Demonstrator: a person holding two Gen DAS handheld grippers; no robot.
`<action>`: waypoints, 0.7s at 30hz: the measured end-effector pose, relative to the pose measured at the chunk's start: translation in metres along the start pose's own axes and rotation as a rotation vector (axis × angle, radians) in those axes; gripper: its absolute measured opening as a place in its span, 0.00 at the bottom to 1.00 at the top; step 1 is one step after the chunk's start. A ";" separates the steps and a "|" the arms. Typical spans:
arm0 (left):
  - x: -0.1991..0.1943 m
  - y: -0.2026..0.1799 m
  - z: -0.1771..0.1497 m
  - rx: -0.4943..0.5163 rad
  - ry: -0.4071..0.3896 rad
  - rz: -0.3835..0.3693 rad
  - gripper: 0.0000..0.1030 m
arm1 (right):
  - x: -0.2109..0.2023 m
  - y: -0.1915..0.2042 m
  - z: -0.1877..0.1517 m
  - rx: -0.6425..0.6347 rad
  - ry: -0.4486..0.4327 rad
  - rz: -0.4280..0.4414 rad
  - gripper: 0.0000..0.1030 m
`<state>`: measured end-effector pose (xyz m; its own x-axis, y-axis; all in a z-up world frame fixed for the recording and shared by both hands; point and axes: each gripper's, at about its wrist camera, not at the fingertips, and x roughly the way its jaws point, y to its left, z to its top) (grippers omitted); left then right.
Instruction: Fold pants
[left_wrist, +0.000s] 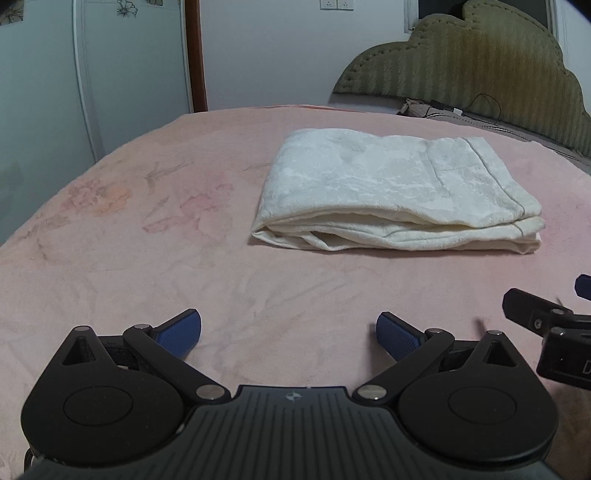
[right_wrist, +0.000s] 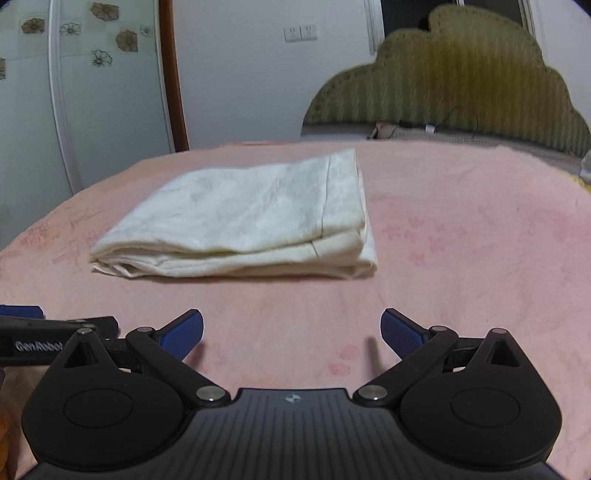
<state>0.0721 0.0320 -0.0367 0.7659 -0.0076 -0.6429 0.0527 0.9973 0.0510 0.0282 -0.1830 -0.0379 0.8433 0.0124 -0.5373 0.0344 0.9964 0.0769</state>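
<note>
The cream-white pants (left_wrist: 395, 192) lie folded in a flat stack of several layers on the pink bed cover (left_wrist: 147, 240). In the right wrist view the pants (right_wrist: 251, 221) sit ahead and to the left. My left gripper (left_wrist: 288, 332) is open and empty, hovering over the cover in front of the pants, apart from them. My right gripper (right_wrist: 291, 332) is open and empty too, just before the stack. Part of the right gripper shows at the right edge of the left wrist view (left_wrist: 554, 332), and the left gripper shows at the left edge of the right wrist view (right_wrist: 55, 332).
An olive padded headboard (left_wrist: 480, 66) stands at the back right with cables (left_wrist: 461, 110) at its foot. A white wardrobe (left_wrist: 92, 74) with a brown frame stands at the left. The bed's far edge (right_wrist: 258, 144) curves behind the pants.
</note>
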 end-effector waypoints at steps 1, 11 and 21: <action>0.000 0.001 -0.001 -0.003 0.003 -0.002 1.00 | 0.001 0.001 -0.001 -0.009 0.008 0.006 1.00; 0.001 0.012 -0.002 -0.040 0.031 0.028 1.00 | 0.007 -0.009 -0.011 0.007 0.108 0.033 1.00; 0.003 0.014 -0.002 -0.051 0.052 0.015 1.00 | 0.010 -0.004 -0.012 -0.010 0.124 0.013 1.00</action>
<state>0.0737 0.0457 -0.0398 0.7321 0.0095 -0.6812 0.0083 0.9997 0.0228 0.0301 -0.1853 -0.0539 0.7708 0.0345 -0.6362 0.0183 0.9969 0.0763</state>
